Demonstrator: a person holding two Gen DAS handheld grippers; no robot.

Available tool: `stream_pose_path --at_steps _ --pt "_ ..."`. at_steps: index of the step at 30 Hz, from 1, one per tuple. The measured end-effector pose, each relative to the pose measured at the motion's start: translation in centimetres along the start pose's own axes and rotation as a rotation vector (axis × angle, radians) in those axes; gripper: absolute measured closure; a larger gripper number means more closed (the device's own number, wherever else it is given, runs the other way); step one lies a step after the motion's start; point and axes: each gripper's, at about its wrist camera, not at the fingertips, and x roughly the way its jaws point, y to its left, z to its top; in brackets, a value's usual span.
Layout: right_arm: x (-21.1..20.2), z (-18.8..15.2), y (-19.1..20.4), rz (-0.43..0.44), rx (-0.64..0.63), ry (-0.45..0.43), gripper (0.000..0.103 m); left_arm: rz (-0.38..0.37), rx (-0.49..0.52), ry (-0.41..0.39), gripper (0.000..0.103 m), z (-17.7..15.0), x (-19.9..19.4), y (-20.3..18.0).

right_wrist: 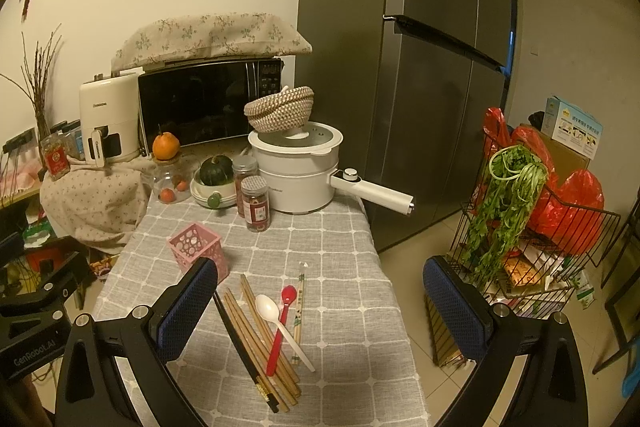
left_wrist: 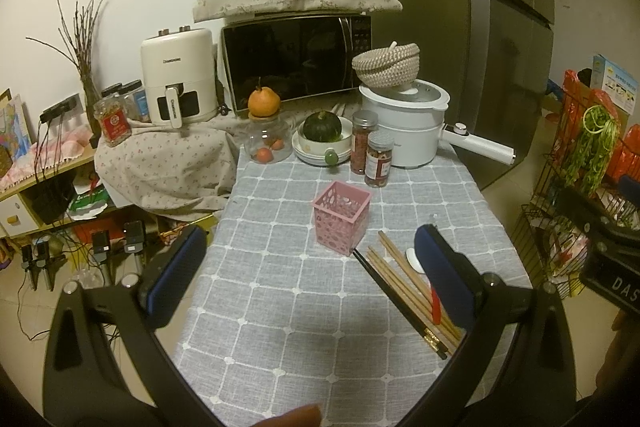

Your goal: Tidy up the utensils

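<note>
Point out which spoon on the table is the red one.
The red spoon lies between the white spoon and the wrapped chopsticks, its handle crossing over the white one's handle.

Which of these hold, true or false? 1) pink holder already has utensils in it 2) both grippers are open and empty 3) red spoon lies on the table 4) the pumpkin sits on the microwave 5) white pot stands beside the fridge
1) False. The pink holder looks empty; the chopsticks lie on the table.
2) True. Left gripper and right gripper are open, holding nothing.
3) True. The red spoon lies next to the white spoon.
4) False. The pumpkin sits in a bowl on the table.
5) True. The white pot stands beside the fridge.
</note>
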Motion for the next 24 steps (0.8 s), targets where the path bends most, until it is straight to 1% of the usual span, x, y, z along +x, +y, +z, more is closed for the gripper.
stream_pose_path --at_steps 15,20,24 --pt "1.1 -0.3 0.0 0.000 0.005 0.019 0.000 0.011 -0.009 0.024 0.000 -0.2 1.0 0.1" --pt "1.4 -0.4 0.1 -0.001 0.002 0.020 0.000 0.018 0.001 0.024 0.000 0.0 1.4 0.2" --pt "1.7 -0.3 0.3 -0.015 -0.016 0.027 0.000 0.020 0.006 0.006 0.000 0.2 2.2 0.4"
